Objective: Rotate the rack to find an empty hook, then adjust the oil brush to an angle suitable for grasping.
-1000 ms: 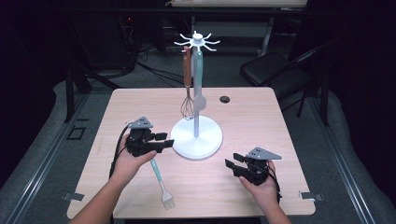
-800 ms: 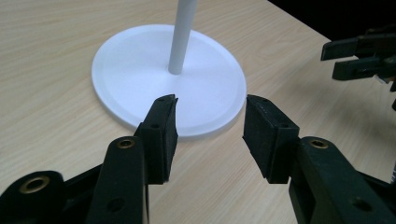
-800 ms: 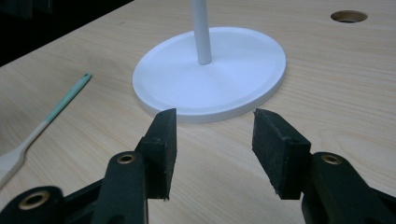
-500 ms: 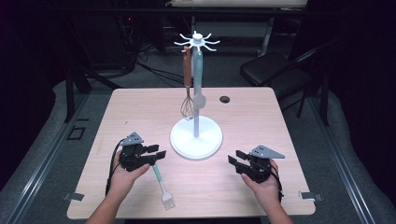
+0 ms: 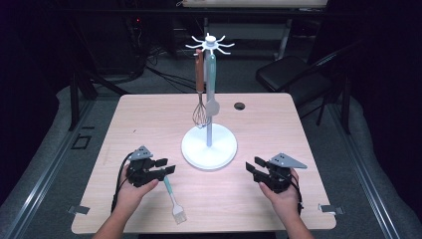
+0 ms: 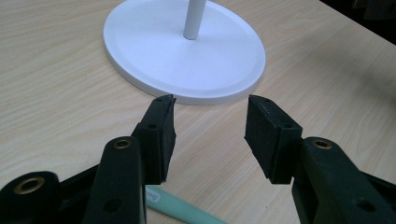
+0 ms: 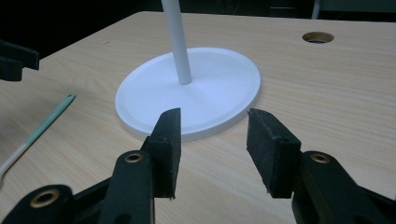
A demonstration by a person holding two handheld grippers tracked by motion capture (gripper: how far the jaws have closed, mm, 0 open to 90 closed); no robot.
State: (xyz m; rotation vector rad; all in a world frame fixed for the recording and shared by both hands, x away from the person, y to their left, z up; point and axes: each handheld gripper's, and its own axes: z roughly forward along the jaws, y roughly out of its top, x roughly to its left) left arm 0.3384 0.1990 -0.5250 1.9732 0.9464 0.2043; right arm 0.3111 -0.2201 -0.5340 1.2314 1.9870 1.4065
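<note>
A white utensil stand (image 5: 221,145) rises from mid-table, with a brown-handled whisk (image 5: 200,113) and a pale teal spatula (image 5: 213,103) hanging from its top hooks. On the wood in front of it, to the left, lies a teal-handled basting brush (image 5: 173,197), bristles toward the person. My left gripper (image 5: 166,167) sits low over the brush's handle tip. It is open, its jaws have just widened a little, and nothing is between them (image 6: 210,121); the handle (image 6: 180,211) passes beneath. My right gripper (image 5: 252,166) is open and empty, facing the stand's base (image 7: 215,88).
A round cable hole (image 5: 240,106) sits in the table behind the stand. The brush handle (image 7: 46,121) and the left gripper (image 7: 11,60) appear at the left of the right gripper view. A dark chair (image 5: 288,74) stands beyond the table's far right corner.
My left hand has come down and back toward the person, from beside the stand's base to low over the brush handle. The right hand has barely shifted.
</note>
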